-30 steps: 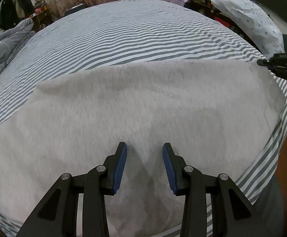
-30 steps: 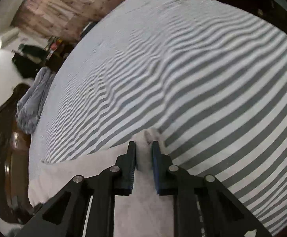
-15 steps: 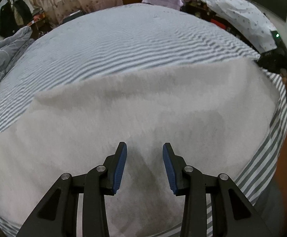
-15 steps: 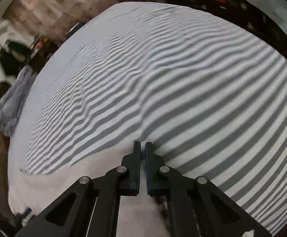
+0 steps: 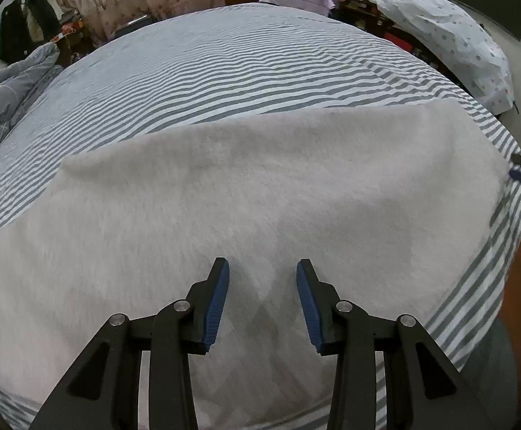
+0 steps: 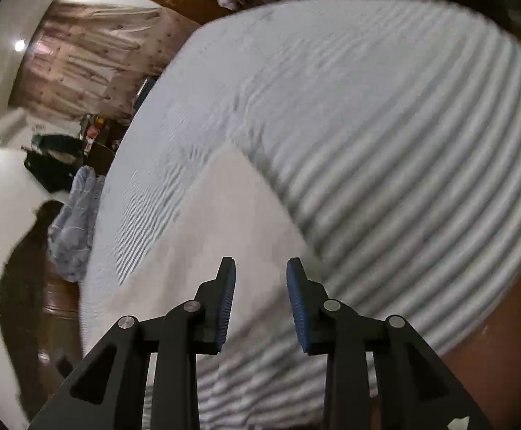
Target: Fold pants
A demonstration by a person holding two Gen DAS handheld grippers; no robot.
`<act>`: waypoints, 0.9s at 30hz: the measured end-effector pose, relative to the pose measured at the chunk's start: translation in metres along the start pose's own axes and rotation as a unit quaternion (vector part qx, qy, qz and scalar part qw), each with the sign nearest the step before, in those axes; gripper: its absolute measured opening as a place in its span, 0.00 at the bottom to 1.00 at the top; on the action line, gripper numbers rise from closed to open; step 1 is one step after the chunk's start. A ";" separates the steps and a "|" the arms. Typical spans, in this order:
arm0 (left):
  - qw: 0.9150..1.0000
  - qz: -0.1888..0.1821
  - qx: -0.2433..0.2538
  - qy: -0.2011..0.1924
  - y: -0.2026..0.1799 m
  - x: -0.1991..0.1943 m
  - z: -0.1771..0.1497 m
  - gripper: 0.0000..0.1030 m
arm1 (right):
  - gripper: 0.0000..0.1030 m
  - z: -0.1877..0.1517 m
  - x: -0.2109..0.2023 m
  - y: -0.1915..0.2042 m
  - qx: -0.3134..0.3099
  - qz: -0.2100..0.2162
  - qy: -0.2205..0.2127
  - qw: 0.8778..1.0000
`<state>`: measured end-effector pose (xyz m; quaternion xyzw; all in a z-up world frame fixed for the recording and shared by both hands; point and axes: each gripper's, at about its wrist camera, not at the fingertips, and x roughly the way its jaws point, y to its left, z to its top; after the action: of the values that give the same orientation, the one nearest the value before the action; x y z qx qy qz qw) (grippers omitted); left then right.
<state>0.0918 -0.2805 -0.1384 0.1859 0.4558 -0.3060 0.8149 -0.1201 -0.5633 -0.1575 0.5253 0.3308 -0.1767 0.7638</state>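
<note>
Between the part-open, empty fingers of the left gripper [image 5: 262, 301] lies the pants [image 5: 260, 197], a pale grey slab spread flat on the striped bed [image 5: 224, 71], its long axis running left to right. Right gripper [image 6: 260, 299] is opening with nothing between its pads, beside the pants' right end, so it seems nearer that edge.
</note>
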 end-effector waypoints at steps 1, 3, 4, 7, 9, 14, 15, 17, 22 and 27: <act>1.000 0.000 0.002 -0.001 -0.001 -0.002 -0.001 0.39 | 0.28 -0.005 0.004 -0.003 0.006 -0.002 0.004 1.000; 1.000 -0.003 0.003 -0.002 -0.004 -0.007 -0.003 0.39 | 0.28 -0.010 0.010 -0.012 0.022 0.010 0.007 1.000; 1.000 -0.006 0.002 -0.002 -0.006 -0.009 -0.003 0.39 | 0.28 -0.012 0.013 -0.014 0.027 0.012 0.009 1.000; 1.000 -0.017 0.000 -0.002 -0.011 -0.013 -0.003 0.39 | 0.28 -0.012 0.023 -0.021 0.040 0.014 0.011 0.999; 1.000 -0.024 0.003 -0.002 -0.016 -0.014 -0.003 0.39 | 0.29 -0.010 0.026 -0.024 0.042 0.015 0.009 0.999; 0.999 -0.028 0.014 0.005 -0.028 -0.010 -0.004 0.39 | 0.29 -0.012 0.025 -0.045 0.080 0.048 -0.006 0.996; 0.999 -0.029 0.016 0.006 -0.029 -0.010 -0.005 0.39 | 0.29 -0.013 0.024 -0.048 0.082 0.051 -0.008 0.995; 0.999 -0.029 0.017 0.009 -0.029 -0.007 -0.005 0.39 | 0.29 -0.016 0.023 -0.051 0.085 0.054 -0.010 0.995; 0.999 -0.030 0.009 0.019 -0.027 0.000 -0.006 0.39 | 0.29 -0.028 0.015 -0.068 0.084 0.057 -0.012 0.995; 0.999 -0.027 0.019 0.020 -0.029 0.004 -0.009 0.41 | 0.32 -0.021 0.015 -0.071 0.091 0.082 -0.029 0.992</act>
<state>0.0685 -0.2981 -0.1474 0.1947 0.4709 -0.3329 0.7934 -0.1599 -0.5699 -0.2216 0.6123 0.2468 -0.1584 0.7342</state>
